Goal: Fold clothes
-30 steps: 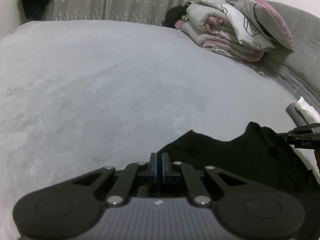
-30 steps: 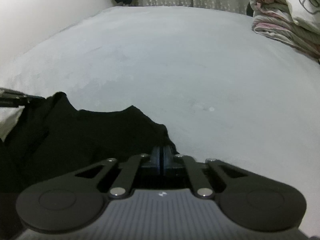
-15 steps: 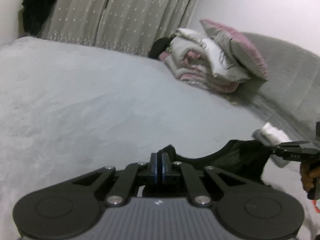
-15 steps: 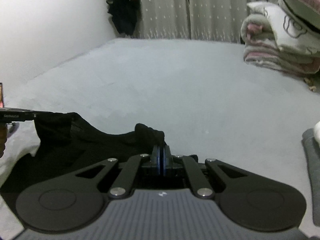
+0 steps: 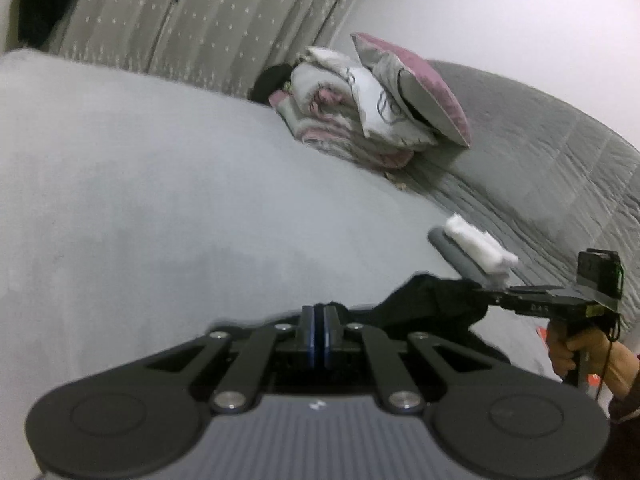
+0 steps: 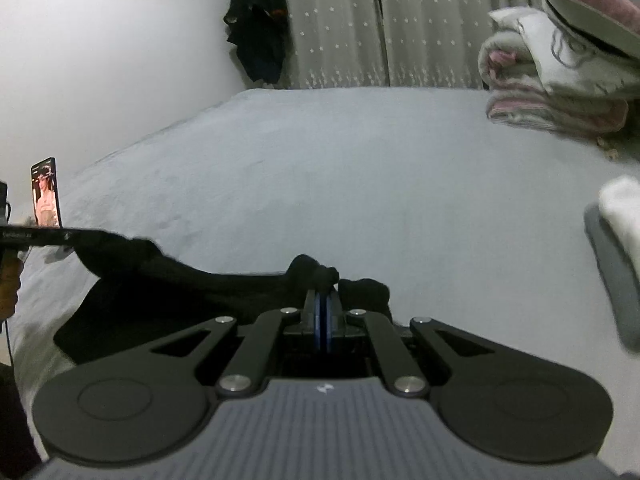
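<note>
A black, soft fabric garment [image 6: 224,292] is being held stretched between the two grippers just above the pale grey bed cover [image 6: 360,184], near its front edge, with the middle of the cloth sagging towards the bed. One bunched edge of the garment is being pinched by the left gripper [image 5: 319,312], whose jaws are being kept pressed together on the cloth; another gathered edge is being gripped in the same way by the right gripper [image 6: 323,300], its jaws clamped on a small knot of black fabric. In the left wrist view the right gripper is being seen from the side, being carried by a hand [image 5: 576,350] at the right edge. A folded grey cloth [image 5: 460,256] with a white rolled item [image 5: 480,246] on it is lying on the bed just beyond the garment. Further back, a stack of folded pink and white bedding [image 5: 340,120] is being topped by a grey and pink pillow [image 5: 416,84], beside a grey quilted headboard [image 5: 560,168]. A lit phone screen [image 6: 46,192] is being shown upright at the left of the right wrist view. Grey dotted curtains [image 6: 340,24] are hanging behind the bed, with a dark garment [image 6: 256,28] hanging in front of them.
</note>
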Available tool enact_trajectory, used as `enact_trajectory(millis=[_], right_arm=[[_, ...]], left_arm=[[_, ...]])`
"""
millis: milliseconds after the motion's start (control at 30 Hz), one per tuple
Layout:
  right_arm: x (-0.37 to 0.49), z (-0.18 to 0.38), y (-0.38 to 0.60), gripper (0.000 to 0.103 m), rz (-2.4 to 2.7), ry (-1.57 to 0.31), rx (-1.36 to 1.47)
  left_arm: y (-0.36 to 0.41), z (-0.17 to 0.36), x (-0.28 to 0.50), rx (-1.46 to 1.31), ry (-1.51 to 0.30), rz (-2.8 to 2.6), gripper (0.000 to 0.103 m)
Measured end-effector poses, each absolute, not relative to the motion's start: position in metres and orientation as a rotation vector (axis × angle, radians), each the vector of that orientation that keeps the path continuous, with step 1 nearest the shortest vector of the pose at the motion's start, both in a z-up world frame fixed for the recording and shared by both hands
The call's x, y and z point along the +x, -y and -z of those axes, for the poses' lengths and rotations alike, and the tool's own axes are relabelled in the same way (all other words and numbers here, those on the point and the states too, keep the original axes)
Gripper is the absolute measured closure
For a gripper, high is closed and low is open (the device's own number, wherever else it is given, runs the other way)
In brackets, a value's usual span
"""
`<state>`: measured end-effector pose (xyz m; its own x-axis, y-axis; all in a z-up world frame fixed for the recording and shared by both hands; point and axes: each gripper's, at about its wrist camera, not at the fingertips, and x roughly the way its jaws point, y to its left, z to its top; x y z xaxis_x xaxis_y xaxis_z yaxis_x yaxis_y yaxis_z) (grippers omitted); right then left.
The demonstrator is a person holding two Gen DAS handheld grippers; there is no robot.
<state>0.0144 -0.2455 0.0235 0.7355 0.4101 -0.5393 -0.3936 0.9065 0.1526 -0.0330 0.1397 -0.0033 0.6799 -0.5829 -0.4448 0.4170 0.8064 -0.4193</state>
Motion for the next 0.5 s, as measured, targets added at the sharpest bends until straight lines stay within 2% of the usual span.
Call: enact_trajectory(millis=[233,367,433,500], right_arm=[[0.004,0.019,0.249,0.100,-0.424,-0.658,0.069],[0.002,0.026,0.245,0.099,-0.426,-0.652,0.077],[0.002,0.024,0.247,0.091,-0.435,-0.646,0.086],[-0.001,0.020,0.249,0.090,-0.448,-0.641,0.096]], left_arm=[[-0.137,0.057,-0.041,-0.249,-0.684,0.556,0.099],[-0.131,0.055,-0.040,-0.210,-0.665,0.568,0.096],[-0.128,0.052,-0.041,-0.194,-0.663,0.579,0.089],[-0.125,0.048,-0.045,-0.181,-0.658,0.597,0.072]])
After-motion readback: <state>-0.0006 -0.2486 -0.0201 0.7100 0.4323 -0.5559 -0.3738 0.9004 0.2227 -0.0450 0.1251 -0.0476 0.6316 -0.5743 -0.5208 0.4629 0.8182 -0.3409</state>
